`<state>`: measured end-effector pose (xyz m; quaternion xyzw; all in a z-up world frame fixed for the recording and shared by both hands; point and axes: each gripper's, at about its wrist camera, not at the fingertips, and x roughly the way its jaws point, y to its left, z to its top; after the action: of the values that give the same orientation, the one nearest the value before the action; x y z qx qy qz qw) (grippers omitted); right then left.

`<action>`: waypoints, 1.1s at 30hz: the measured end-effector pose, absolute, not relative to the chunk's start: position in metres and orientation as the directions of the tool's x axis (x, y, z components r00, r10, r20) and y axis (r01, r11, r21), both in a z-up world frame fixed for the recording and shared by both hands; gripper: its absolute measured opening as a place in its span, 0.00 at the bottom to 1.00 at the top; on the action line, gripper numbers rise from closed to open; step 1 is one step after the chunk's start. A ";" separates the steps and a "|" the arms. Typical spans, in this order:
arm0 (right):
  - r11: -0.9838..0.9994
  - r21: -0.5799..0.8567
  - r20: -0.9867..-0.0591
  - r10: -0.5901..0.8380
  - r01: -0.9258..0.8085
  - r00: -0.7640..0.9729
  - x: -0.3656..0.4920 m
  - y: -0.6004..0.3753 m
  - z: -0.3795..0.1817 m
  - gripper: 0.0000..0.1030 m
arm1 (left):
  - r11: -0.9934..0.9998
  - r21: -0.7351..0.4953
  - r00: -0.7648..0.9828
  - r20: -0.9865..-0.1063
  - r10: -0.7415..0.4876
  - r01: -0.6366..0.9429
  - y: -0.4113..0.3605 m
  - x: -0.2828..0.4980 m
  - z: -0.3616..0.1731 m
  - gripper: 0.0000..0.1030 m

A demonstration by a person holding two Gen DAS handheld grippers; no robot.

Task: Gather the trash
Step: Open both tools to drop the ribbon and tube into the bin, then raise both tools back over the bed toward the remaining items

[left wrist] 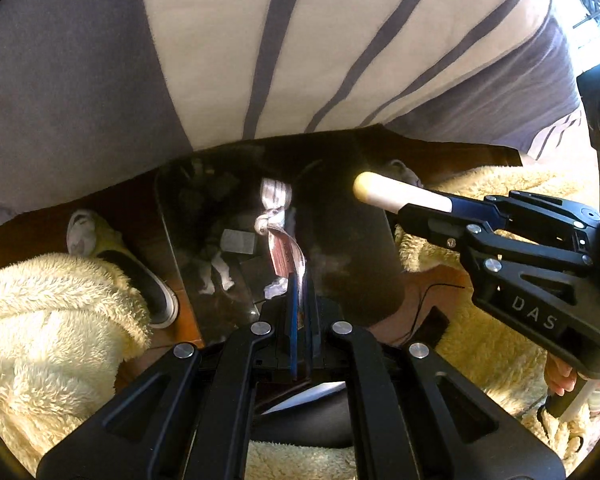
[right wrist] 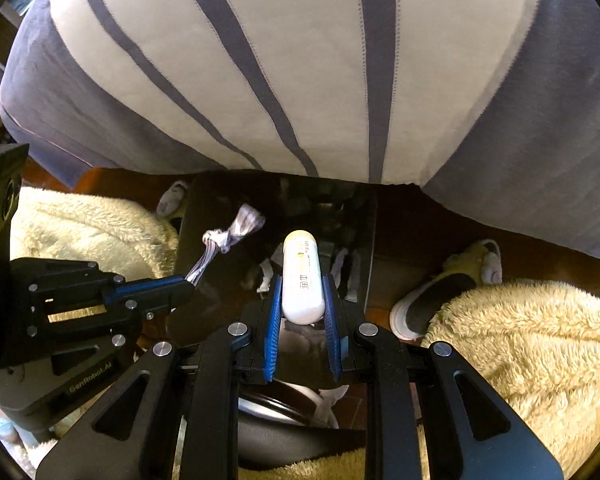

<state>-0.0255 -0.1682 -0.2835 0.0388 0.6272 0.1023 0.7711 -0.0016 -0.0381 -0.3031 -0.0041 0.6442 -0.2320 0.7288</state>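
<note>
- Trash is in both grips: a knotted wrapper (left wrist: 278,220) and a white tube (right wrist: 302,276), both hanging over the open black bin (left wrist: 364,264).
- Left gripper (left wrist: 298,292) is pressed together, pinching the wrapper's lower end; the twisted strip sticks out ahead of the fingers.
- Right gripper (right wrist: 302,308) clamps the white tube between its blue pads (right wrist: 274,312), cream cap pointing forward.
- Down in the bin, crumpled white scraps (left wrist: 216,272) lie on the dark bottom.
- A striped grey and cream bed cover (right wrist: 300,60) fills the top of both views.
- Fluffy yellow trouser legs (right wrist: 520,336) and slippers (left wrist: 100,248) flank the bin on the brown floor.
</note>
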 end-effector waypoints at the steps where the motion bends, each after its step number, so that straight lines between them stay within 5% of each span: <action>1: 0.976 0.190 -0.959 0.207 -0.107 0.192 -0.025 -0.169 -0.284 0.21 | 0.893 -0.303 0.063 -0.938 -0.342 0.331 -0.039 -0.002 -0.300 0.02; 4: 0.977 0.191 -0.957 0.207 -0.097 0.201 -0.022 -0.169 -0.283 0.21 | 0.901 -0.289 0.066 -0.943 -0.327 0.324 -0.037 -0.001 -0.300 0.05; 8: 0.981 0.174 -0.954 0.189 -0.085 0.232 -0.021 -0.172 -0.277 0.23 | 0.912 -0.263 0.084 -0.950 -0.302 0.314 -0.032 -0.001 -0.298 0.26; 10: 0.983 0.172 -0.948 0.184 -0.070 0.260 -0.022 -0.176 -0.270 0.43 | 0.919 -0.242 0.098 -0.954 -0.285 0.310 -0.031 -0.001 -0.295 0.35; 16: 0.988 0.155 -0.919 0.152 -0.023 0.365 -0.026 -0.191 -0.241 0.80 | 0.925 -0.211 0.146 -0.952 -0.268 0.316 -0.029 -0.003 -0.278 0.67; 21: 0.986 0.163 -0.886 0.153 -0.016 0.438 -0.032 -0.201 -0.215 0.95 | 0.926 -0.174 0.226 -0.939 -0.258 0.336 -0.027 -0.006 -0.249 0.88; 33: 0.980 0.196 -0.739 0.166 -0.026 0.653 -0.038 -0.220 -0.126 0.96 | 0.931 -0.095 0.476 -0.839 -0.265 0.351 -0.017 -0.005 -0.146 0.92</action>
<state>-0.0379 -0.2198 -0.1263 0.0843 0.4130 0.0530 0.9052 -0.0054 -0.0175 -0.1457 0.0449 0.4793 -0.1798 0.8579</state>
